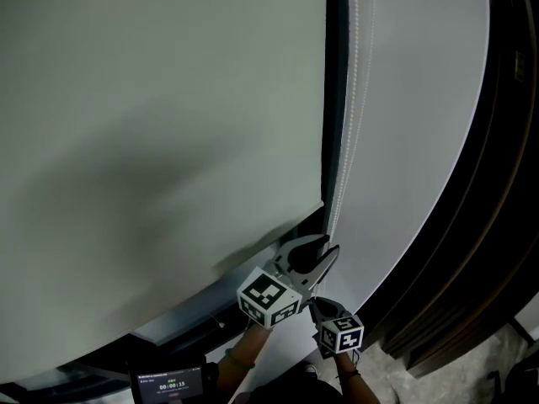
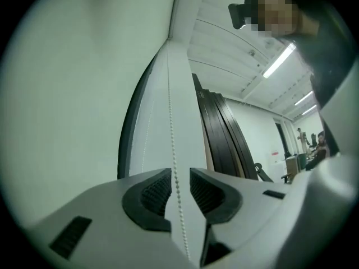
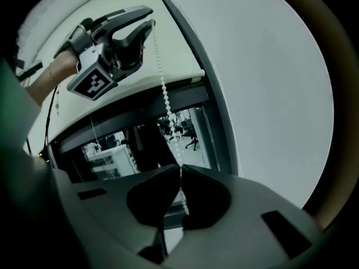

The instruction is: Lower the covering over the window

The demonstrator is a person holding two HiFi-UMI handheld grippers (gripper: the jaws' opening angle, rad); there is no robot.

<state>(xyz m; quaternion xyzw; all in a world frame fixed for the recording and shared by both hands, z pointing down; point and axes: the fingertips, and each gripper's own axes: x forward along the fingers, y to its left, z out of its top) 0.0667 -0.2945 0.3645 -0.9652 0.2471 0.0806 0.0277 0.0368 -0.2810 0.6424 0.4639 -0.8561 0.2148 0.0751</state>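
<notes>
The pale roller blind point(image 1: 160, 124) hangs over most of the window, its bottom edge just above the sill. A white bead chain point(image 1: 352, 99) runs down its right side. My left gripper point(image 1: 328, 249) is open around that chain near the blind's lower right corner. In the left gripper view the bead chain point(image 2: 171, 122) passes through the gap of the left gripper point(image 2: 179, 175), clear of both ribbed pads. Lower down, my right gripper point(image 1: 316, 303) is shut on the chain. In the right gripper view the right gripper point(image 3: 180, 170) pinches the bead chain point(image 3: 164, 94), with the left gripper point(image 3: 143, 24) above.
A white wall point(image 1: 413, 141) lies right of the chain, with dark wooden panelling point(image 1: 472, 251) beyond it. A grey sill point(image 1: 181, 326) runs under the blind. A small screen with a timer point(image 1: 173, 385) sits at the bottom. Dark glass point(image 3: 140, 144) shows below the blind.
</notes>
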